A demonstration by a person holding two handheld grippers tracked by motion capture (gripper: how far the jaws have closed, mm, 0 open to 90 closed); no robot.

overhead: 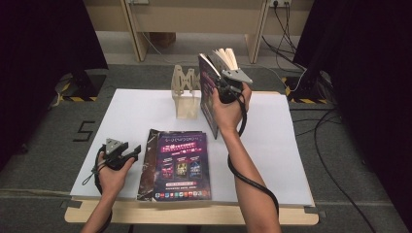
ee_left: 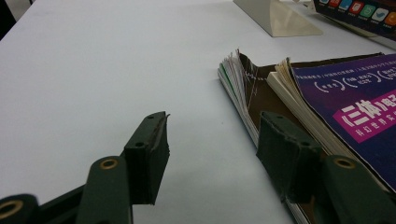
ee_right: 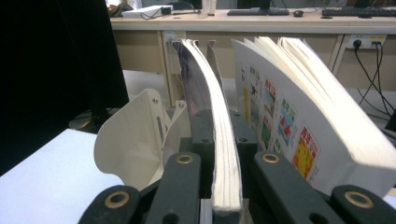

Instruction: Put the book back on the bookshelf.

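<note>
I held the right gripper (overhead: pixel 228 82) clamped on an upright book (overhead: pixel 208 92) near the table's (overhead: pixel 291 145) far edge, just beside the cream stand (overhead: pixel 185 94). The left gripper (overhead: pixel 127 151) rested near the front-left corner, jaws apart, beside stacked books (overhead: pixel 177 165) at the front edge.

A lab or office recording room: black curtains (overhead: pixel 43 39) flank the white-topped table (overhead: pixel 272 160), with grey carpet (overhead: pixel 39 155) beneath it, and behind it desks (ee_right: pixel 261 21) with keyboards (ee_right: pixel 254 12) and wall sockets (ee_right: pixel 359 43).
</note>
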